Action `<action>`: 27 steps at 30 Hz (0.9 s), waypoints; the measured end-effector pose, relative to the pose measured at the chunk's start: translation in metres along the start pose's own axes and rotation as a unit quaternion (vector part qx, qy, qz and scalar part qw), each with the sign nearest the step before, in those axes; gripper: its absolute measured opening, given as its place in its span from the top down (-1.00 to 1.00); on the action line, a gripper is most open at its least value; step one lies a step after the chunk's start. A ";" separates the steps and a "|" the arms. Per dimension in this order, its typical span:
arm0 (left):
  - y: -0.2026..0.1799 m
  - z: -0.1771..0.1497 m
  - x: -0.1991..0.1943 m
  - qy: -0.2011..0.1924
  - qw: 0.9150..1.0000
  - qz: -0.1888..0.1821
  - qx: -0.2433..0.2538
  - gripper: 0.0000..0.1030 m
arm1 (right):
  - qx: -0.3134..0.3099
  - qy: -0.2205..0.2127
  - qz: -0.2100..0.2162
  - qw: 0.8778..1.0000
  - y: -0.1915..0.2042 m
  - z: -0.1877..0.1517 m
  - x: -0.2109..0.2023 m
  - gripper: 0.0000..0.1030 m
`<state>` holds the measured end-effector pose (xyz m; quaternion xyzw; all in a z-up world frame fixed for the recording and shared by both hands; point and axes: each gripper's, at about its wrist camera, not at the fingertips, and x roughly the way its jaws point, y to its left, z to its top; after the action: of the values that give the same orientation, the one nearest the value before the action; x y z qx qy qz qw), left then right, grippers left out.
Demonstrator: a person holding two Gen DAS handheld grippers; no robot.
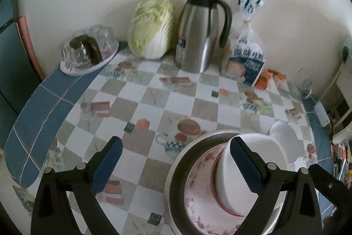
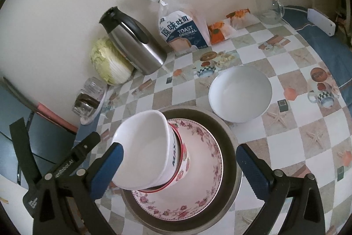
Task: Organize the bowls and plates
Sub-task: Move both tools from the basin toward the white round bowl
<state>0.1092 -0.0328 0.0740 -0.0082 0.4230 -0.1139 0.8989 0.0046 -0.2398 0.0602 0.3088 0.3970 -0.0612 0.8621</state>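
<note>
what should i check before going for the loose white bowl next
1. Right gripper open: ok, jaws wide.
2. Left gripper open: ok, nothing pressed between its pads.
3. Stack settled: not ok, top white bowl sits tilted in the floral bowl on the floral plate and metal pan.
4. Right gripper clear of the stack: cannot tell, one pad overlaps the tilted bowl's rim.
5. Loose white bowl reachable: ok, upright, apart from the stack.
</note>
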 end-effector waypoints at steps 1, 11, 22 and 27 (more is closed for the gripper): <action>-0.001 0.002 -0.004 -0.004 1.000 -0.004 -0.001 -0.91 | 0.003 -0.002 0.005 1.000 -0.002 0.002 -0.002 -1.00; -0.045 0.033 -0.026 -0.004 0.997 -0.078 0.007 -0.91 | 0.046 -0.035 -0.039 0.998 -0.068 0.028 -0.019 -1.00; -0.183 0.046 0.037 0.132 0.968 -0.068 0.201 -0.91 | 0.119 -0.003 -0.060 0.991 -0.132 0.034 0.019 -1.00; -0.208 0.036 0.074 0.172 0.960 -0.030 0.220 -0.91 | 0.129 0.009 -0.054 0.990 -0.142 0.032 0.035 -0.76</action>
<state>0.1408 -0.2539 0.0643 0.1969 0.5349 -0.2311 0.7885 -0.0007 -0.3673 -0.0175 0.3961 0.4093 -0.1556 0.8071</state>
